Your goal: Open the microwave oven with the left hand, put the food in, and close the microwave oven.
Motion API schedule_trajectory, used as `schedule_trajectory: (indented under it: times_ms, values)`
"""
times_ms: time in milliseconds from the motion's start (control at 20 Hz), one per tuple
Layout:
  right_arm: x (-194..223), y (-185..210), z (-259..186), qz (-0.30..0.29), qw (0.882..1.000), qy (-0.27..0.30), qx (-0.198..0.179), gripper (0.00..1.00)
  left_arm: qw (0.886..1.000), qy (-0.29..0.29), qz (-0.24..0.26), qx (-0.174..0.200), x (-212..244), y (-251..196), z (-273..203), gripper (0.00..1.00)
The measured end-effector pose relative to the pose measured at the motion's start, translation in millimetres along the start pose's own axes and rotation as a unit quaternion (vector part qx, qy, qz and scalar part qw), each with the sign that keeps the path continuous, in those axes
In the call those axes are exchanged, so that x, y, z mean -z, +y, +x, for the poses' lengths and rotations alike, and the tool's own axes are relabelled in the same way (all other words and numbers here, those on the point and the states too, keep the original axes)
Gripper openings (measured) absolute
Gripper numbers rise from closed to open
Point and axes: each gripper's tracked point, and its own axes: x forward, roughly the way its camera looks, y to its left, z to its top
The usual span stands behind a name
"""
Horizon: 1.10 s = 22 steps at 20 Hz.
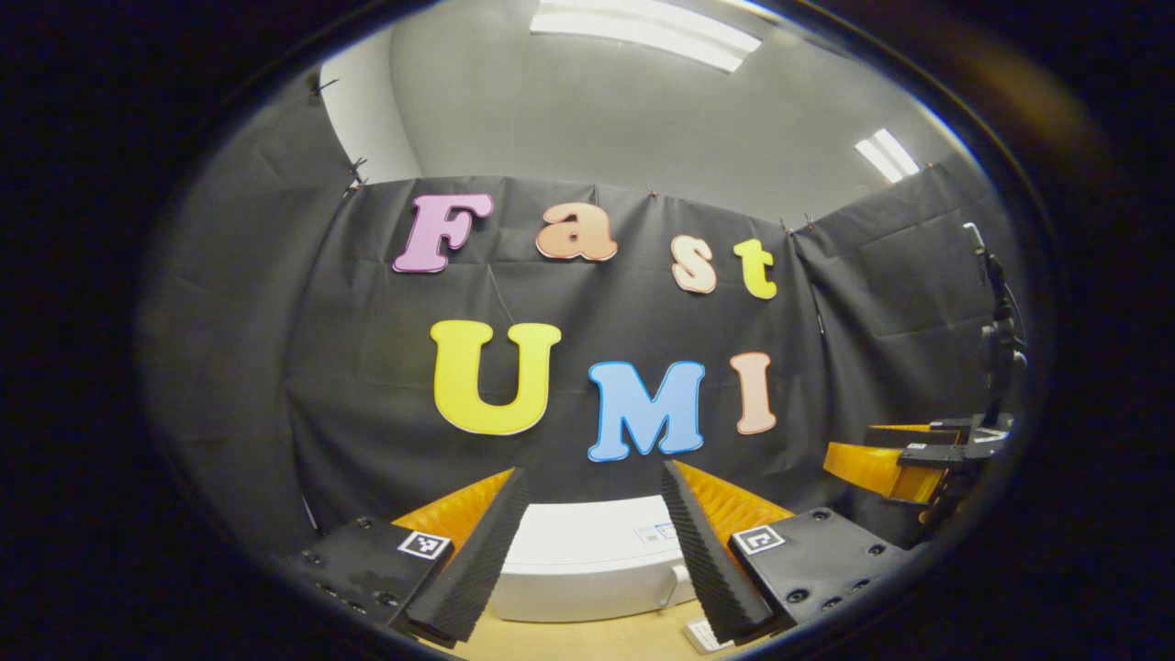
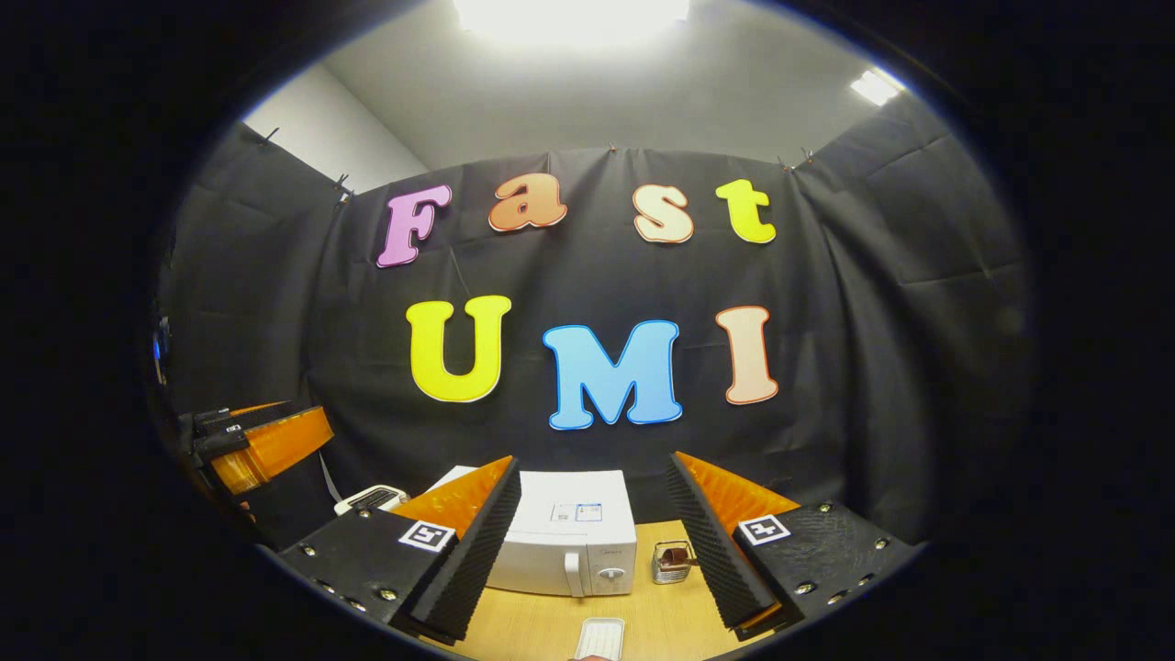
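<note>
Left gripper held high, jaws wide apart, nothing between them. Beyond its fingers: white microwave on wooden table, door closed.

Right gripper likewise raised, jaws spread, empty. In right gripper view microwave sits mid-table against black backdrop, handle and dial toward its right side. Small metal basket with something brown inside (food, probably) stands just right of microwave. White tray-like item lies near table's front edge. White toaster-like appliance sits left of microwave.
</note>
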Motion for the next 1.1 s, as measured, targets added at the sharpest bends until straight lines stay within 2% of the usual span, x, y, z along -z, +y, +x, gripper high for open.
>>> schedule_trajectory:
  times_ms: [300, 550, 900, 1100]
  values:
    - [1, 3, 5, 0.008, 1.000, 0.008, -0.012, 0.96, 1.000, -0.009, -0.017, 0.005, 0, -4, 1, 0.96]
    - [9, -18, 12, 0.012, 0.999, 0.016, -0.026, 0.96, 1.000, -0.007, -0.014, -0.002, 9, -28, 8, 0.96]
    - [20, -90, 32, 0.028, 0.997, 0.023, -0.063, 0.96, 0.999, -0.009, 0.006, -0.044, 22, -93, 35, 0.96]
    - [30, -156, 35, 0.033, 0.997, 0.028, -0.058, 0.96, 0.999, -0.015, -0.009, -0.047, 31, -152, 54, 0.97]
